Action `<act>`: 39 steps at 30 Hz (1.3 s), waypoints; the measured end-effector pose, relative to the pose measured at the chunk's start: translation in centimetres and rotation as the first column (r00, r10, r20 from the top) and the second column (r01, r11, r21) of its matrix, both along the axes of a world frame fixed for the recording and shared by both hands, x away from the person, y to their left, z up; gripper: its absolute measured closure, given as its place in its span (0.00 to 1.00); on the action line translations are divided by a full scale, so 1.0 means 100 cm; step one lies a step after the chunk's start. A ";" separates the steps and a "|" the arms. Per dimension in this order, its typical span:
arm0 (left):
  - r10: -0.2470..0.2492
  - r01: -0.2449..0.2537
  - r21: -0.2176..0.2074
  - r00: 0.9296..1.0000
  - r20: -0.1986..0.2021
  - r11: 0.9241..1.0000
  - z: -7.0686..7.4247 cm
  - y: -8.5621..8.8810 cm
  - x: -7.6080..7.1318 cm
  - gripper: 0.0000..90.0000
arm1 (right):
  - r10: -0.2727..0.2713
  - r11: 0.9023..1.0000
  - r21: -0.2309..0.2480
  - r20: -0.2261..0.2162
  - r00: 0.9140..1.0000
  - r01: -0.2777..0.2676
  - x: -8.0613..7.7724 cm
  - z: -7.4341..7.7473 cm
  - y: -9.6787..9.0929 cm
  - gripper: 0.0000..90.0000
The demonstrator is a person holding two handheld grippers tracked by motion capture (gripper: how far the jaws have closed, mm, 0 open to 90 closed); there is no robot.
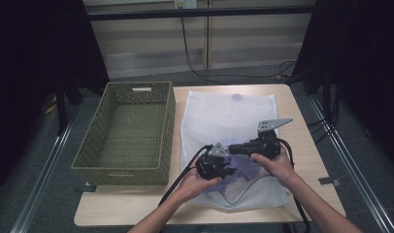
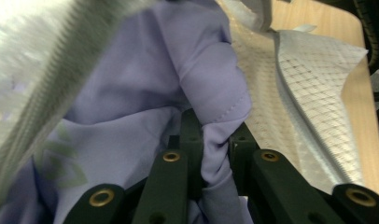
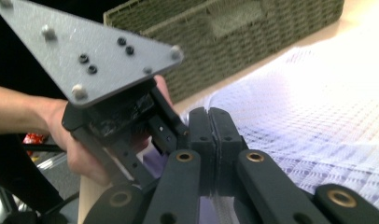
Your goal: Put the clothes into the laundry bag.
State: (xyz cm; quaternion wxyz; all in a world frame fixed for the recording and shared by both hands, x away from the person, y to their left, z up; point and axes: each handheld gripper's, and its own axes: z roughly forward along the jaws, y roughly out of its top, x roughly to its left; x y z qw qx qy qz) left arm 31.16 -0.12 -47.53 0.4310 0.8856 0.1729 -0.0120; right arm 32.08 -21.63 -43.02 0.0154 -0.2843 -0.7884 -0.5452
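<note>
So here's where we're at: our left gripper [image 2: 211, 154] has its fingers [image 2: 190, 140] pinched on a fold of the purple garment [image 2: 145, 93], and our right gripper [image 3: 213, 140] has its fingers [image 3: 199, 135] pressed tight together on what looks like the edge of the white mesh laundry bag [image 1: 224, 116]. In the high view both grippers meet at the lower middle of the frame, left gripper [image 1: 223, 171] and right gripper [image 1: 232, 147], with the garment [image 1: 241, 167] bunched at the bag's near opening.

What could go wrong, as we see it: the left grip is only on a narrow fold, so a quick tug could let the cloth slide out. The zipper band of the bag sits right over the cloth in the upper left of the left gripper view, and the fabric could snag on it. If the right gripper loses the mesh edge, the mouth probably flops shut and the garment jams. The two grippers are also nearly touching, so they could knock each other.

Room to move: the green woven basket [image 1: 132, 131] stands just beside the bag at left of centre, and its wall blocks a low sweep that way. The desk [image 1: 306, 141] has bare wood at right, but the near edge sits just below the bag, so cloth could spill off the bottom.
</note>
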 end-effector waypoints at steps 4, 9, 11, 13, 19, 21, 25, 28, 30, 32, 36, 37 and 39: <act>0.008 -0.008 0.033 1.000 -0.011 0.999 -0.012 -0.002 0.001 0.88 | 0.002 1.000 -0.015 -0.035 0.999 -0.003 -0.003 -0.015 -0.001 1.00; 0.009 -0.009 0.038 1.000 0.007 0.999 -0.016 -0.002 -0.001 0.87 | 0.010 0.999 -0.036 -0.064 0.998 -0.013 -0.006 -0.026 0.000 1.00; 0.016 -0.017 0.031 1.000 0.010 0.999 -0.020 -0.003 -0.002 0.87 | 0.009 0.999 -0.037 -0.073 0.997 -0.012 -0.007 -0.028 -0.001 1.00; 0.012 -0.013 0.061 1.000 0.018 0.998 -0.022 -0.004 -0.002 0.85 | 0.008 0.999 -0.037 -0.075 0.997 -0.011 -0.008 -0.028 -0.001 1.00; 0.021 -0.022 0.039 1.000 0.023 0.999 -0.026 -0.005 -0.004 0.85 | 0.015 0.998 -0.053 -0.069 0.998 -0.019 -0.023 -0.029 -0.001 1.00; 0.015 -0.016 0.034 1.000 0.021 0.999 -0.027 -0.005 -0.004 0.85 | 0.016 0.998 -0.059 -0.078 0.997 -0.020 -0.028 -0.033 -0.004 1.00; 0.022 -0.024 0.048 0.999 0.025 0.999 -0.027 -0.005 -0.005 0.85 | 0.023 0.996 -0.079 -0.097 0.995 -0.031 -0.030 -0.040 -0.003 1.00; 0.021 -0.022 0.036 0.999 0.026 0.999 -0.028 -0.005 -0.004 0.85 | 0.037 0.993 -0.105 -0.106 0.994 -0.048 -0.028 -0.047 0.004 1.00; 0.018 -0.019 0.034 1.000 0.022 0.999 -0.028 -0.004 -0.004 0.84 | 0.031 0.993 -0.110 -0.111 0.993 -0.043 -0.026 -0.049 0.005 0.99; 0.007 -0.008 0.038 1.000 0.022 0.999 -0.028 -0.003 -0.004 0.80 | 0.024 0.993 -0.113 -0.113 0.993 -0.037 -0.024 -0.050 0.005 0.99; -0.002 0.003 0.017 1.000 -0.014 1.000 -0.028 -0.002 -0.002 0.78 | 0.007 0.993 -0.113 -0.111 0.994 -0.019 -0.021 -0.052 0.005 0.99; -0.006 0.006 0.026 1.000 -0.017 1.000 -0.027 -0.001 -0.003 0.75 | 0.005 0.993 -0.116 -0.112 0.994 -0.018 -0.021 -0.052 0.005 0.99; -0.011 0.011 0.014 1.000 -0.024 1.000 -0.026 -0.001 -0.003 0.70 | 0.003 0.992 -0.123 -0.105 0.994 -0.016 -0.021 -0.052 0.005 0.99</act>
